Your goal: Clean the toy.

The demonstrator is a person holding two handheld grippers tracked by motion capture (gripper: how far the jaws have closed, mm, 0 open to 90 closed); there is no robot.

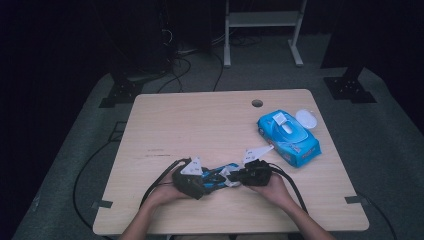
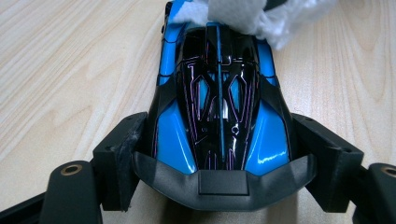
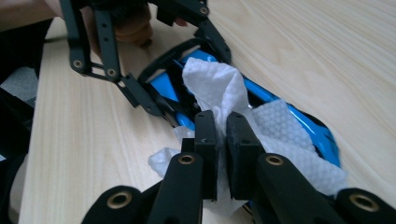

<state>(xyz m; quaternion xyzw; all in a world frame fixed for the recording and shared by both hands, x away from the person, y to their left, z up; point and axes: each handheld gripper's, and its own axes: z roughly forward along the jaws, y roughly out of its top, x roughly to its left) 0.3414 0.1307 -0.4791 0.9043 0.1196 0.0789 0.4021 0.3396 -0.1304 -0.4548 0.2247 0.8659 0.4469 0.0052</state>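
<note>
A blue and black toy car [image 2: 218, 93] lies on the wooden table [image 1: 200, 125] near its front edge. My left gripper [image 2: 219, 154] is shut on the car's rear end, one jaw pressed against each side. My right gripper [image 3: 223, 140] is shut on a white wet wipe [image 3: 219, 88], which drapes over the car's [image 3: 308, 126] front half. In the high view the left gripper [image 1: 205, 181] and right gripper [image 1: 235, 176] face each other across the car [image 1: 220, 172], with the wipe [image 1: 227, 176] between them.
A blue pack of wet wipes [image 1: 289, 137] with its white lid [image 1: 306, 119] flipped open lies at the table's right. A round cable hole [image 1: 257, 103] sits near the far edge. Black cables trail from both grippers toward the front edge.
</note>
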